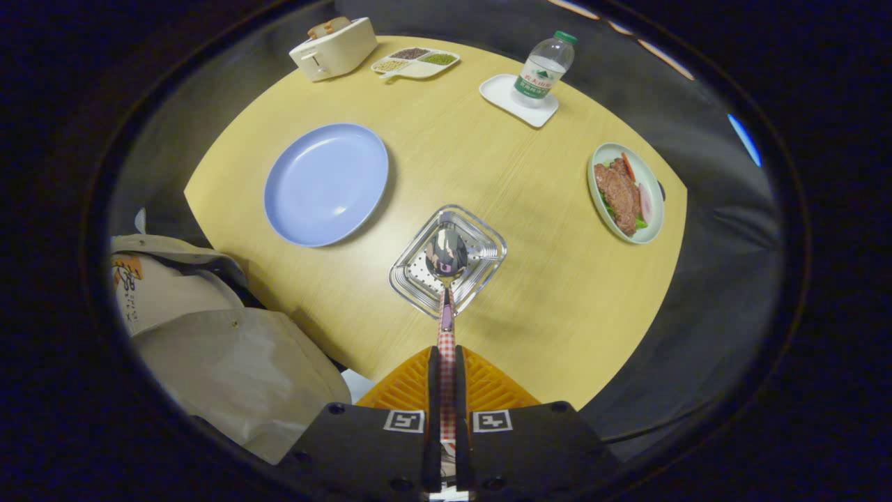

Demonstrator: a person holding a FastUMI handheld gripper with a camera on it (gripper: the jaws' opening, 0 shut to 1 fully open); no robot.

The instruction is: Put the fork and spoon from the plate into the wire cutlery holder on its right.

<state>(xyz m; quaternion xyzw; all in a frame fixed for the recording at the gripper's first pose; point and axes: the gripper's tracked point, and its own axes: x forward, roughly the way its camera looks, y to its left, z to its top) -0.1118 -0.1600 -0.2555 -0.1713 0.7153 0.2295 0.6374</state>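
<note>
Looking forward along the gripper (447, 362), I see its two fingers (433, 390) pressed together on the checked handle of the spoon (447, 279), one finger on each side, so the claw is clamped on the spoon. The handle runs straight ahead from between the fingers, and the shiny bowl of the spoon lies beyond their tips, over the square metal cutlery holder (481, 233). I cannot tell whether the bowl touches the holder or hangs just above it. The holder stands on the wooden table (488, 174), just ahead of the fingers, and its perforated floor shows beside the spoon bowl.

To the left of the holder, apart from it, lies the blue plate (325, 183); its surface shows bare. I cannot make out the fork.

Beyond the plate, at the far side of the table, stands a cream toaster (334, 47) with bread in its slots. Just beside it is a divided tray (415, 63) holding three portions of small grains or seeds. Farther right, a plastic bottle (545, 68) with a green cap stands upright on a small white square tray (519, 101). On the right side of the table, well apart from the holder, rests a pale green dish (625, 202) of meat slices with greens.

Near the left of the fingers, below the table edge, a person's light sleeve (230, 362) shows.
</note>
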